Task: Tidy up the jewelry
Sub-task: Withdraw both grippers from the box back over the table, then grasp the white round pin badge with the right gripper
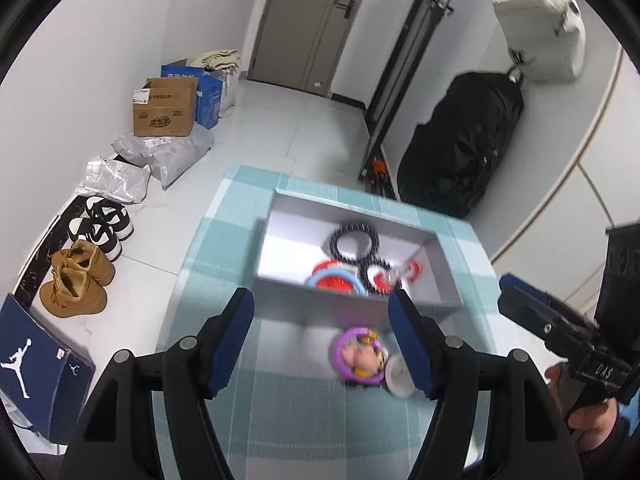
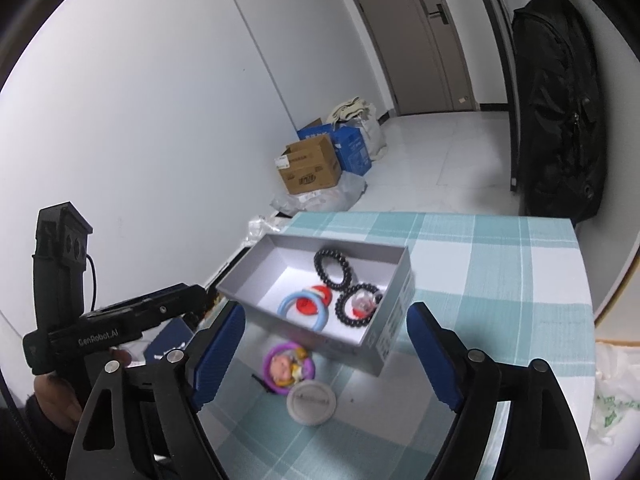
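I am holding both hand-held grippers, left (image 1: 322, 336) and right (image 2: 326, 350), open and empty; the purple ring (image 2: 289, 367) looks light, rigid, best pinched across its rim.

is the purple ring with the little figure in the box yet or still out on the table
Still out. The purple ring lies on the checked tablecloth just in front of the grey box, beside a round white lid; neither gripper holds it.
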`<control>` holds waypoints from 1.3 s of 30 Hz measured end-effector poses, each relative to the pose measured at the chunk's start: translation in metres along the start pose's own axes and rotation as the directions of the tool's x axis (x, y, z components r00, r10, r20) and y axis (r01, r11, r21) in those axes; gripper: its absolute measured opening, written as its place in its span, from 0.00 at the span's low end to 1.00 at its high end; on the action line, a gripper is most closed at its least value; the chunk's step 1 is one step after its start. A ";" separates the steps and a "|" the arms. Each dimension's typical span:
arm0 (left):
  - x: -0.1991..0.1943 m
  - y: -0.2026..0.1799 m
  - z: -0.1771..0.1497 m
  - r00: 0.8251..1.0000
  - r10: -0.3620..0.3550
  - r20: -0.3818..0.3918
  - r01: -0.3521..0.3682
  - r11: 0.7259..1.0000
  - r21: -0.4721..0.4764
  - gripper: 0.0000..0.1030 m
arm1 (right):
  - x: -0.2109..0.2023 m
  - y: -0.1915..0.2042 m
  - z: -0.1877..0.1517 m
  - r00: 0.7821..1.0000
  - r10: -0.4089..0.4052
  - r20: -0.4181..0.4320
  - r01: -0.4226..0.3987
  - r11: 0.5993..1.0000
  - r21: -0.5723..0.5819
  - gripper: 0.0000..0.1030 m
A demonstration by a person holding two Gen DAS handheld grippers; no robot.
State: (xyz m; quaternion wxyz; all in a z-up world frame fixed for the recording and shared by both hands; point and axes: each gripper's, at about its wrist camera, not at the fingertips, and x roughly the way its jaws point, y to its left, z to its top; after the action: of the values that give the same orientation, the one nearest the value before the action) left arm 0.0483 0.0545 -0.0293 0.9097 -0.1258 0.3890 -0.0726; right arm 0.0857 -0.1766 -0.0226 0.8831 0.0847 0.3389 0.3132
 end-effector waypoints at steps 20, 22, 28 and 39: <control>0.019 0.001 -0.045 0.968 -0.033 -0.247 0.023 0.999 -0.046 0.65 | 0.014 0.016 -0.048 0.982 -0.062 -0.177 0.041 0.992 -0.120 0.82; 0.018 0.004 -0.044 0.968 -0.027 -0.248 0.014 0.998 -0.054 0.65 | 0.020 0.017 -0.052 0.976 -0.080 -0.200 0.052 0.989 -0.141 0.82; 0.019 0.007 -0.045 0.967 0.000 -0.254 -0.017 0.998 -0.064 0.65 | 0.037 0.022 -0.065 0.958 -0.125 -0.257 0.075 0.978 -0.196 0.81; 0.019 0.017 -0.046 0.966 0.012 -0.259 -0.036 0.995 -0.090 0.65 | 0.059 0.038 -0.072 0.955 -0.165 -0.247 0.093 0.956 -0.279 0.76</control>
State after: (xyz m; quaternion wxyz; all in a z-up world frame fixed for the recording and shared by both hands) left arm 0.0282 0.0585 -0.0779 0.8454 -0.1529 0.5084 -0.0589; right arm 0.0538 -0.1156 -0.0953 0.8513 -0.0996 0.4149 0.3053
